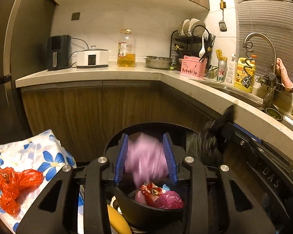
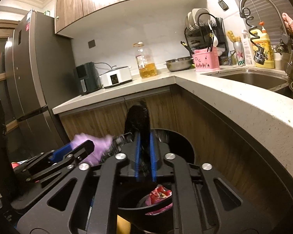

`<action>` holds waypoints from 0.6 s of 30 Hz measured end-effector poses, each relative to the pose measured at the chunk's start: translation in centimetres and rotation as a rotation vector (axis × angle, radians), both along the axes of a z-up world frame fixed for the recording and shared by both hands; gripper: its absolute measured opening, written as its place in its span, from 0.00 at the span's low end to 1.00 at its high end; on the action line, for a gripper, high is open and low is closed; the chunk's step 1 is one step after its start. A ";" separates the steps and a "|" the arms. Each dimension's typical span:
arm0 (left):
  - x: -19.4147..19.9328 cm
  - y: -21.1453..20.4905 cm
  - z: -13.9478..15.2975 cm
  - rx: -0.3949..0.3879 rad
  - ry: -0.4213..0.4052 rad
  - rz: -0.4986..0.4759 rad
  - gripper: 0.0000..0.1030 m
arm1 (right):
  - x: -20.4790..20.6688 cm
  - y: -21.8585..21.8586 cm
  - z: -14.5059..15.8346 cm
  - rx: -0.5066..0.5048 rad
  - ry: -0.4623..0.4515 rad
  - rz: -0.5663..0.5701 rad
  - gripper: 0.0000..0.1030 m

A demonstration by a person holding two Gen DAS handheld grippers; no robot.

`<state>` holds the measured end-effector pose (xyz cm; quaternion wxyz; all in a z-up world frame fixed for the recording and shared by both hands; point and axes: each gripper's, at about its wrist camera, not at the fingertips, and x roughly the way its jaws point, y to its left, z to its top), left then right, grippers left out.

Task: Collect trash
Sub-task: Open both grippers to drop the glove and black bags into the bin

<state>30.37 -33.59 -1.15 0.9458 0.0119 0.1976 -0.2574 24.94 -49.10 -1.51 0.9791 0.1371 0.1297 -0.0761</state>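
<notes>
My left gripper (image 1: 145,136) hangs over a round black bin (image 1: 144,123), its blue pads apart. A blurred purple plastic bag (image 1: 146,159) sits loosely between them. Red and pink wrappers (image 1: 158,195) lie in the bin below. My right gripper (image 2: 145,134) is over the same bin (image 2: 185,142), pads a little apart, with a crumpled black plastic bag (image 2: 138,117) standing up between them. In the right wrist view the left gripper (image 2: 84,146) shows at the left with the purple bag (image 2: 99,148). In the left wrist view the black bag (image 1: 201,146) is a blur.
A blue-flowered cloth (image 1: 48,156) at the left carries a red plastic bag (image 1: 15,185). Something yellow (image 1: 117,220) lies beside the bin. The L-shaped counter (image 2: 224,97) with sink (image 2: 254,78) curves around the right. A tall fridge (image 2: 29,78) stands at the left.
</notes>
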 end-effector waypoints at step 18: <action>-2.5 5.0 -0.7 0.043 -0.010 0.196 0.84 | -1.8 1.7 -0.1 -0.014 0.027 -0.001 0.61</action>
